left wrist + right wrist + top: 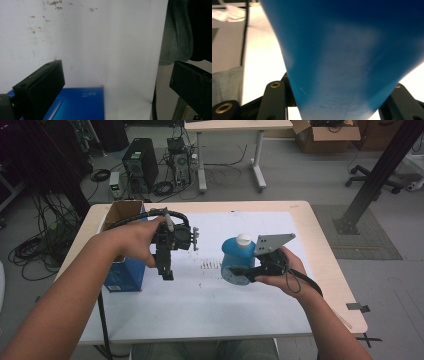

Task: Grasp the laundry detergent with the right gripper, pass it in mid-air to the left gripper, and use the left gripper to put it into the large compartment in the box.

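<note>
right gripper (243,271): near right, in the person's right hand; jaws clamped on the blue bottle, one on each side of its body, as the right gripper view shows.
blue bottle (237,259): white cap up, roughly upright, over the right half of the white sheet; looks lifted off the table, though contact underneath can't be confirmed.
left gripper (166,274): near left of centre, pointing down; jaws spread wide, nothing between them in the left gripper view.
blue box (126,272): left edge of the table, just left of the left gripper; open cardboard flap at its far end.
white sheet (200,300): covers most of the table; brown specks (210,265) between the grippers, beside the bottle.
table (327,270): light wood, rim bare on the right.
floor beyond: computer tower (140,164), cables, second desk, cardboard carton far right.
risk 1: bottle is smooth and round, held low on its body, so it could slip or tilt in the jaws if swung fast.
risk 2: if the cap is loose, tipping could spill liquid on the sheet.
risk 3: the left gripper hangs close to the box and could knock it off the left edge.
risk 4: a trailing cable could snag the box flap.
</note>
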